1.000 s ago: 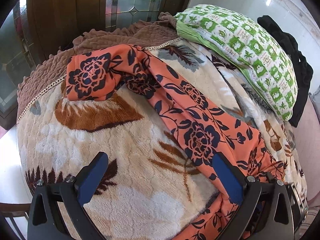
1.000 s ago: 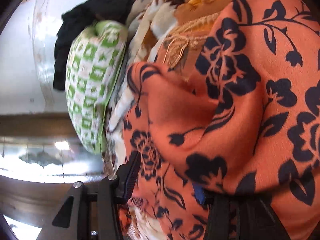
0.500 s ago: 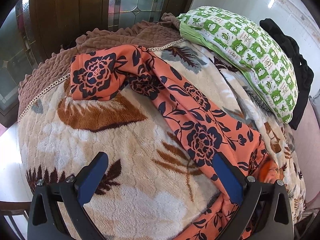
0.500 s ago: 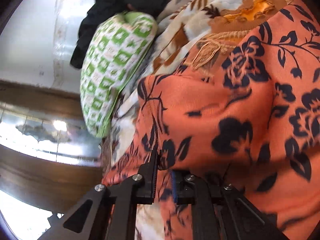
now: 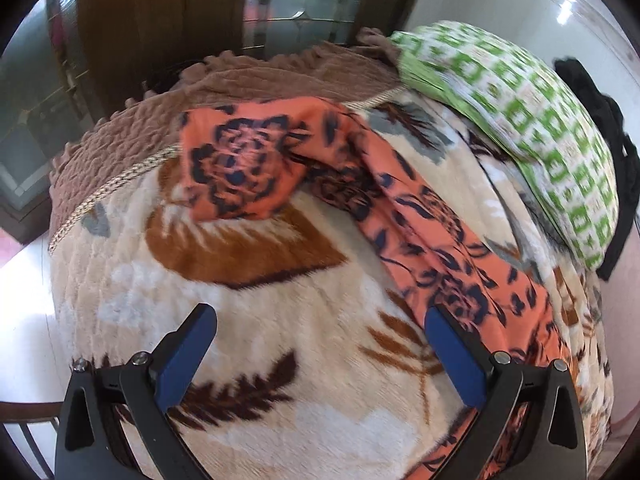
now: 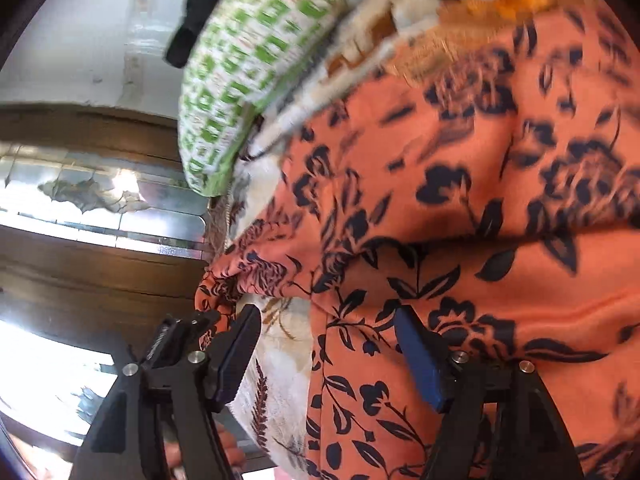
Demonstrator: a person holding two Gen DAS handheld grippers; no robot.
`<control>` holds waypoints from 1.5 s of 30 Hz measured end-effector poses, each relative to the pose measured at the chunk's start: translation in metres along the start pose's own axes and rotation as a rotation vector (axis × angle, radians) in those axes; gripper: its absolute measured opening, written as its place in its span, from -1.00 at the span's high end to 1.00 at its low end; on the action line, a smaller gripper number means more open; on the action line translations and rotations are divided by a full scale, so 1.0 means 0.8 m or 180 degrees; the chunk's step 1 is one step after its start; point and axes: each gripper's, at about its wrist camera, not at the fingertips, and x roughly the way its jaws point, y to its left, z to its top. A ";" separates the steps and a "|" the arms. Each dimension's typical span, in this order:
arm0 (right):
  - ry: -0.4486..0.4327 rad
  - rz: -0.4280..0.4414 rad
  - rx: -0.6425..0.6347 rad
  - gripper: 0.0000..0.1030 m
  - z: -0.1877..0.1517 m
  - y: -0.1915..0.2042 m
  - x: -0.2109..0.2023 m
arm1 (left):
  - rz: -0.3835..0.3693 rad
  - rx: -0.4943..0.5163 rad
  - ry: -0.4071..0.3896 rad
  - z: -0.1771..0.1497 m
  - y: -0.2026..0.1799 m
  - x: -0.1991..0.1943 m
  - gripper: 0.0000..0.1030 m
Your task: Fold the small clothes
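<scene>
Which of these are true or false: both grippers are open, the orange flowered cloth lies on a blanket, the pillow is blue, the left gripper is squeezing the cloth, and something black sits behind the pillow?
1. Both grippers are open. True: the left gripper and the right gripper both have their fingers spread apart.
2. The orange flowered cloth lies on a cream blanket with brown leaves. True.
3. The pillow is blue. False: it is white with green squares.
4. The left gripper is squeezing the cloth. False: it is open and grips nothing; the cloth only passes by its right finger.
5. A black garment lies behind the pillow. True.
</scene>
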 end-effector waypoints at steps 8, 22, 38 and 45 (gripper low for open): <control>-0.0305 -0.1234 -0.0716 0.29 0.039 -0.008 0.050 | -0.0538 -0.0508 0.0286 0.025 0.066 0.034 -1.00; -0.0249 -0.0885 -0.1100 0.30 0.004 -0.031 -0.046 | -0.1094 -0.1340 0.0032 0.065 0.139 0.040 -0.92; -0.0541 -0.0795 -0.1157 0.30 -0.024 -0.095 -0.137 | -0.1607 -0.1453 -0.0144 0.067 0.116 0.081 0.62; -0.0877 -0.0822 -0.1241 0.30 -0.010 -0.094 -0.171 | -0.1312 -0.0428 -0.0490 0.082 0.034 0.023 0.84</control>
